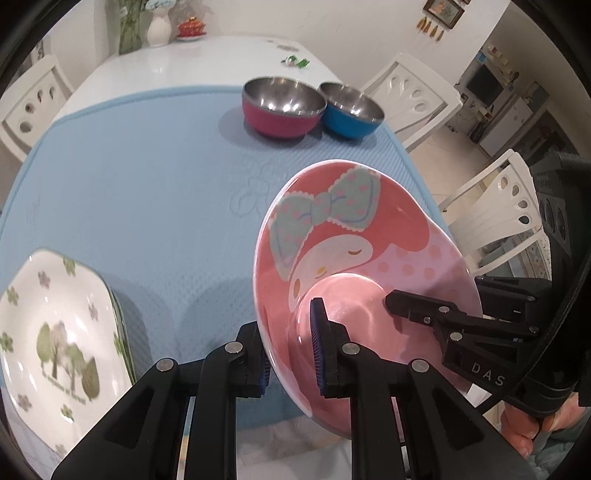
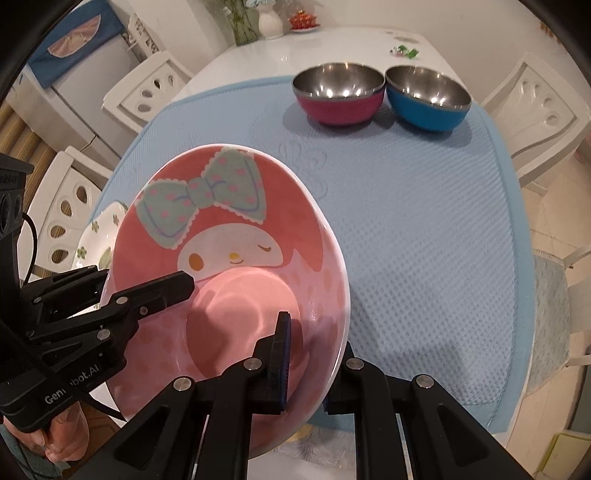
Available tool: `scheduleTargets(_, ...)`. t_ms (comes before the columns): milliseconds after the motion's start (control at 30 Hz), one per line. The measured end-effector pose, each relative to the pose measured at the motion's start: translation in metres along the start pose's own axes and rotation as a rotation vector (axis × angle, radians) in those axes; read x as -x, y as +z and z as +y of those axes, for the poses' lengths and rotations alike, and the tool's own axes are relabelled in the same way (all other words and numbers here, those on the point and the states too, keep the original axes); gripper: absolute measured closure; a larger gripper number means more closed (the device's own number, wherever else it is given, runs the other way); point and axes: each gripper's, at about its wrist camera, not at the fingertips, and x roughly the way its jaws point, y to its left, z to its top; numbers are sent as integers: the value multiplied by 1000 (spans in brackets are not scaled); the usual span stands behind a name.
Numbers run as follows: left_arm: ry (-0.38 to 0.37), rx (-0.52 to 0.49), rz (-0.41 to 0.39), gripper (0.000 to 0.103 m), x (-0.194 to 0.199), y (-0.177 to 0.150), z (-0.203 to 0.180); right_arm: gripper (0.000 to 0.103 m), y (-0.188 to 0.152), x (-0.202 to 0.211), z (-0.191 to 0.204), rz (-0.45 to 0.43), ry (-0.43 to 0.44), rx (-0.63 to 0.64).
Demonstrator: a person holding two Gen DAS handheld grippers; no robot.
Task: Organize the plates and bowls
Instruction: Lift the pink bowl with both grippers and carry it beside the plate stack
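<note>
A pink cartoon bowl (image 1: 369, 240) (image 2: 221, 229) with a green bow design hangs tilted above the blue mat (image 1: 147, 166) (image 2: 406, 221), held from both sides. My left gripper (image 1: 291, 350) (image 2: 147, 295) is shut on its left rim, one finger inside the bowl and one outside. My right gripper (image 2: 310, 354) (image 1: 436, 314) is shut on the opposite rim the same way. A white plate with tree prints (image 1: 55, 332) (image 2: 103, 225) lies on the mat at the left. A magenta steel bowl (image 1: 282, 107) (image 2: 340, 98) and a blue steel bowl (image 1: 351, 110) (image 2: 428, 99) stand side by side at the mat's far end.
The mat covers a white table (image 1: 166, 62) with a white vase (image 1: 159, 27), a red dish (image 1: 191, 28) and small wrapped candies (image 1: 295, 61) at its far end. White chairs (image 1: 413, 96) (image 2: 144, 96) ring the table. A hand (image 2: 55, 439) grips the left tool's handle.
</note>
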Motion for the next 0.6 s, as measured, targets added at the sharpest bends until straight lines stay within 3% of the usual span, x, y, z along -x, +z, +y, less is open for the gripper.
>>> scheduleTargets(300, 21, 40, 35, 89, -15, -19, 4, 91, -12, -24, -7, 60, 21, -20)
scheduleTargets(600, 33, 48, 33, 89, -23, -22, 7, 91, -14, -33, -9, 60, 8, -40)
